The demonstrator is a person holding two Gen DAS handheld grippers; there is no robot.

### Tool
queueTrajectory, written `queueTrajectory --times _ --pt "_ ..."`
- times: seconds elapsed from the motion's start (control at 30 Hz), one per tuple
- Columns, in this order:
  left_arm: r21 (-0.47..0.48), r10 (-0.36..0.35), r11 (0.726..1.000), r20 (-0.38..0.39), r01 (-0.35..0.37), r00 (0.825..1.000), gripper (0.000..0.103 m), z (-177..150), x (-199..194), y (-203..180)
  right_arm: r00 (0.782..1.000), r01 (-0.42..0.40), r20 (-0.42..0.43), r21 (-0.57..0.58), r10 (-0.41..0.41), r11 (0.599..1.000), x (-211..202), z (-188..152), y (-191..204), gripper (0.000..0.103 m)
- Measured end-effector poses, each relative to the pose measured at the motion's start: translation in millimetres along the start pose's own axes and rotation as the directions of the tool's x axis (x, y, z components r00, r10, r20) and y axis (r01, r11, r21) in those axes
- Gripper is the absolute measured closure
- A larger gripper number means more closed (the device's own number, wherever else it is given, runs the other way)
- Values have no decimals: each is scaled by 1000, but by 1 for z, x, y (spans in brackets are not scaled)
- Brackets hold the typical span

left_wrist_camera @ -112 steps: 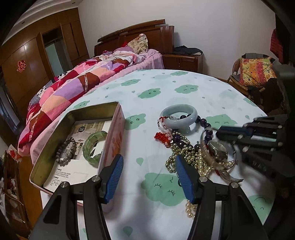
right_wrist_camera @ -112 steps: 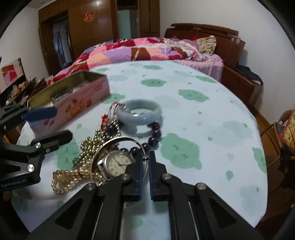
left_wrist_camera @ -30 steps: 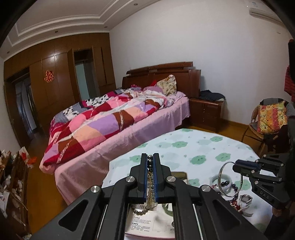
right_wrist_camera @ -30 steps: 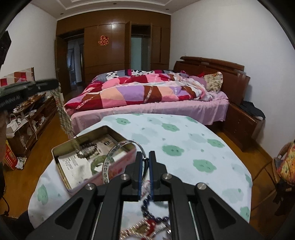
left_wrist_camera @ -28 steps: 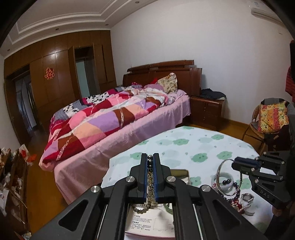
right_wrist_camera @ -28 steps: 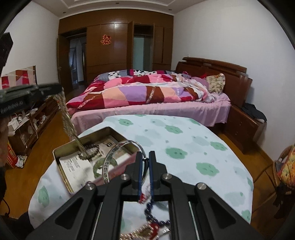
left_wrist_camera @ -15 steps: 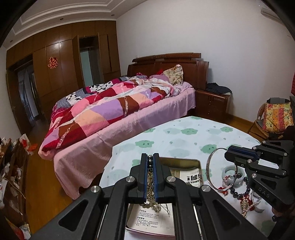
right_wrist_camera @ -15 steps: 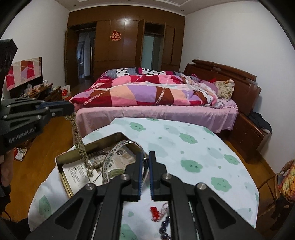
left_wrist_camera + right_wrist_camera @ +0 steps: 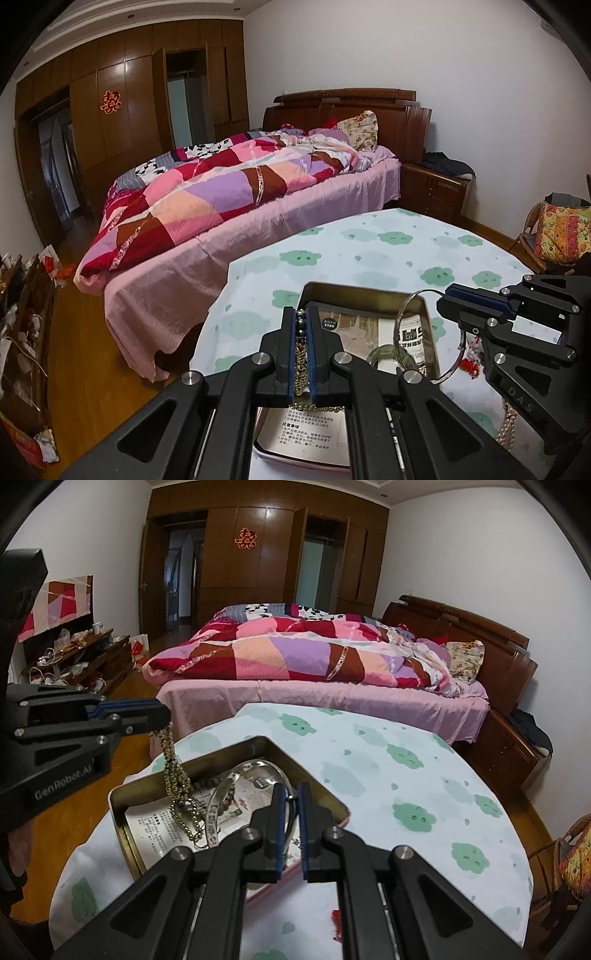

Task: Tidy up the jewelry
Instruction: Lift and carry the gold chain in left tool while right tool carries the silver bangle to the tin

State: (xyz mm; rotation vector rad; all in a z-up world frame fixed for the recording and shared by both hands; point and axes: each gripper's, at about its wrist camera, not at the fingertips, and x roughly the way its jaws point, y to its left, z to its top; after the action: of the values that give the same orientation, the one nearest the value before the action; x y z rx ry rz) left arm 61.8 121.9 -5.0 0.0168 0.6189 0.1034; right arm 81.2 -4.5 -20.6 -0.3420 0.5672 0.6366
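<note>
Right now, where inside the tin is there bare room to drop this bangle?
Tin: left side crowded by the gold bead chain pooling there and a beaded bracelet; a green bangle sits further in. The printed paper lining along the near wall looks bare.

the left hand-held gripper (image 9: 162, 716) carries pale lettering "genrobot.ai" along the side of its black body in the right wrist view. the right hand-held gripper (image 9: 448, 302) shows the letters "das" on its black body in the left wrist view. a red double-happiness sign (image 9: 245, 539) hangs on the brown wardrobe (image 9: 258, 554). the paper leaflet (image 9: 314, 432) lying in the tin box (image 9: 354, 290) is printed with chinese text, too small to read.
</note>
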Motion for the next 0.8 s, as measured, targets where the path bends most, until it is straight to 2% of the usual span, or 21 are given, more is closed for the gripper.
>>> queueTrajectory --times 0.8 --pt "-11 25 1000 -116 -26 993 99 -29 42 7 997 -16 -81 -32 14 999 37 -9 21 94"
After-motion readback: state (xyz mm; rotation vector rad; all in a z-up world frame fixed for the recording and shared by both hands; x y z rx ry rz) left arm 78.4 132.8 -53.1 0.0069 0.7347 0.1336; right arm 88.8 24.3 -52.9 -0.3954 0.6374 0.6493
